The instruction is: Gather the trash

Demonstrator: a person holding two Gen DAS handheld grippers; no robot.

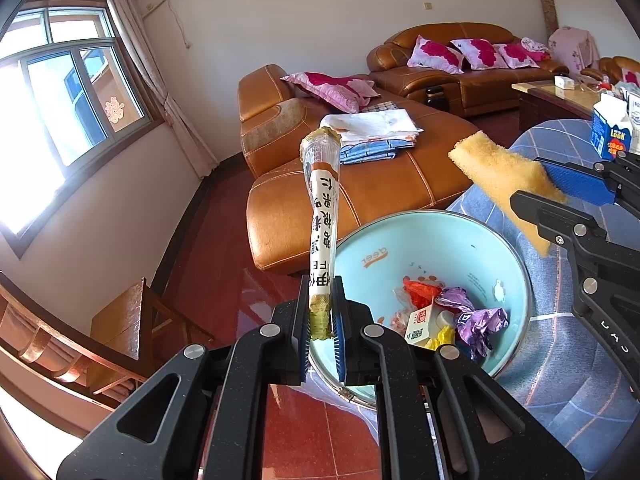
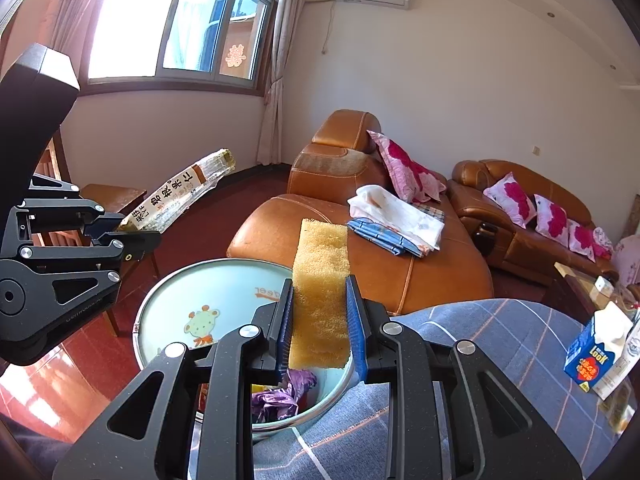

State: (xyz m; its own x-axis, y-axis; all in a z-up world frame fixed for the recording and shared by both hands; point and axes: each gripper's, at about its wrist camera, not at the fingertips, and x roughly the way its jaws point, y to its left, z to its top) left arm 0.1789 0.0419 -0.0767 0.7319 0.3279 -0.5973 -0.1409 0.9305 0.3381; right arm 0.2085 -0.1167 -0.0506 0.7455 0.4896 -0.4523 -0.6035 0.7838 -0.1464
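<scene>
1. I am holding the left gripper (image 1: 321, 316) clamped on the bottom end of a long snack wrapper (image 1: 322, 216), its jaws nearly together with only the thin wrapper between them.
2. In the left wrist view the wrapper is standing up toward 12 o'clock from the jaws, leaning slightly left, with its printed label facing me.
3. I am holding the right gripper (image 2: 320, 320) closed on a yellow sponge (image 2: 320, 296), the blue pads pressing its two long sides at a narrow gap.
4. In the right wrist view the sponge is sticking out toward 12 o'clock past the fingertips.
5. A pale blue trash bin (image 1: 400, 240) is sitting at about 4 o'clock from the left gripper's tips in the left view, and just beneath the right gripper in the right view.
6. The bin is already holding crumpled purple foil (image 1: 480, 320), a red scrap (image 1: 420, 292), a small white box (image 1: 420, 324) and a bit of yellow plastic.
7. In the left view the sponge is hanging at 2 o'clock, above the bin's far right rim.
8. A blue checked cloth (image 2: 500, 340) is lying beside the bin at 3 o'clock in the right view.
9. A blue and white milk carton (image 2: 596, 352) is standing on that cloth, well apart from the bin.
10. A brown leather sofa (image 2: 360, 240) with folded linen is filling the 12 o'clock background.
</scene>
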